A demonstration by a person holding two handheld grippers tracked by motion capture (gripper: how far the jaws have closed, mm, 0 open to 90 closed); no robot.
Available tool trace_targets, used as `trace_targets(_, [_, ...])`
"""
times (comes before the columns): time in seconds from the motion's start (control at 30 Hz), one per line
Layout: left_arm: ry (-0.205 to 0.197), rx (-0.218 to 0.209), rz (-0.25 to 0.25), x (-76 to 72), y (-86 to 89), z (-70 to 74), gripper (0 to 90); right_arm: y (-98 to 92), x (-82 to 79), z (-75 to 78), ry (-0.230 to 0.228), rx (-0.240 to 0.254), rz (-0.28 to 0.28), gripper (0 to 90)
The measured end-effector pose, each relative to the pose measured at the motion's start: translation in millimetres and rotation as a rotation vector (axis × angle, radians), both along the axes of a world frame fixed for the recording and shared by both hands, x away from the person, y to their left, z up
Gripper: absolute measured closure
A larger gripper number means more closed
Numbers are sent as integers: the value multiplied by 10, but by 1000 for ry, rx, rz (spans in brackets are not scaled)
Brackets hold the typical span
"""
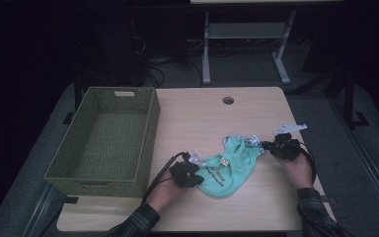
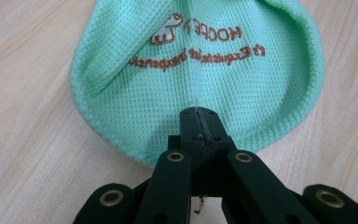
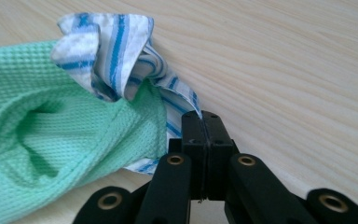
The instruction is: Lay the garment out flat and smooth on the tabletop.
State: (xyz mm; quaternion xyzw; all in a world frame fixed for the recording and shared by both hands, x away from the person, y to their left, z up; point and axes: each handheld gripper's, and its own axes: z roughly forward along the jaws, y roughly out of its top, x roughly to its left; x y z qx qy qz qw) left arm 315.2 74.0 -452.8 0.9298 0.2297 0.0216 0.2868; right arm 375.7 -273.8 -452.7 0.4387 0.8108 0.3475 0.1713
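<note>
The shirt (image 1: 229, 165) lies on the table (image 1: 202, 118), toward my near right part of it, a small mint-green knit piece with brown embroidered lettering on top and a blue-and-white striped collar (image 3: 116, 56) bunched at its far right end. I see my left gripper (image 1: 193, 173) at the shirt's near left edge — in the left gripper view its jaws are pressed together with the green hem caught between them, and the fabric fans out ahead of the tips across the bare wood. My right gripper (image 1: 268, 146) is at the opposite end; in the right gripper view its jaws are likewise closed tight, pinching the striped collar cloth, with the green knit folded up just beside them on the left. So I have the shirt held at both ends, sagging slightly and rumpled in the middle, resting on the tabletop between my two hands. A woven green basket (image 1: 150, 128) stands on the left part of the table, well apart from the shirt, its open top facing up.
</note>
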Motion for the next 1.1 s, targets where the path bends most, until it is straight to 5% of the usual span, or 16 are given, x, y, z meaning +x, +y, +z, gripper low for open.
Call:
trace_targets(0.47, [2,4,3,0,-3,3,895,15,-19,320,-24,90,65,734])
trace_targets(0.73, [2,4,4,4,-2,3,895,250,84,456,-35,94,143,743])
trace_targets(1.1, [1,-5,6,3,-4,-2,895,602,315,466,7,54,210,770])
